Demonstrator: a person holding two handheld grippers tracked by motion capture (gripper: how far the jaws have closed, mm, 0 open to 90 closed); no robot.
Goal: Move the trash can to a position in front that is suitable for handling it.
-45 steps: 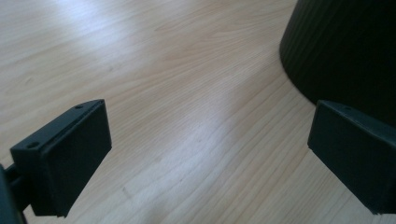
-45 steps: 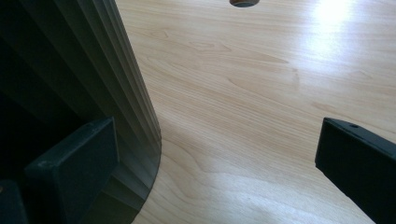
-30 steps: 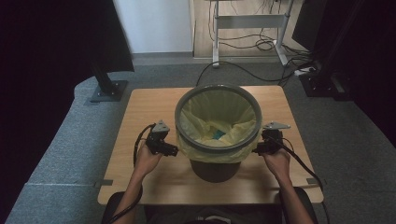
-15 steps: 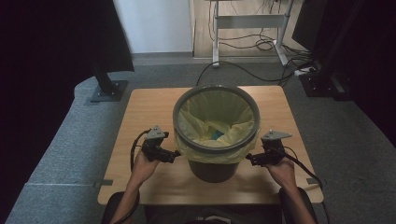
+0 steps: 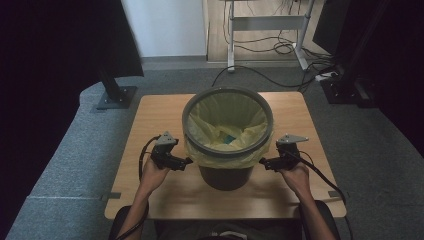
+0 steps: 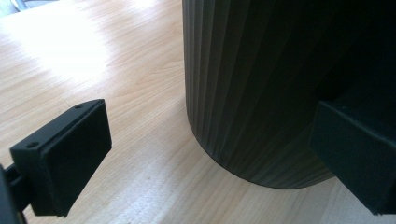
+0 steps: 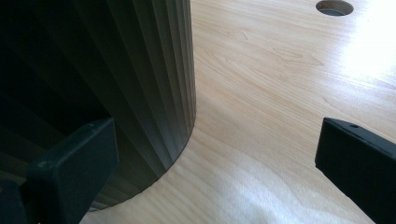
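Bin stands upright on the wooden table between our two grippers, its dark ribbed wall rising to a grey rim, with a yellow bag liner folded over that rim and something small and blue lying inside it. Our left gripper sits just beside the bin's left flank, jaws spread wide; in the left gripper view the ribbed wall fills the space ahead of the jaws and runs behind the right-hand one, with bare table before the left-hand one. Our right gripper mirrors it at the bin's other flank, jaws likewise wide apart; in the right gripper view the wall stands behind the left-hand jaw and open table lies ahead of the other, a round hole in the table farther off. Whether either jaw touches the bin we cannot tell.
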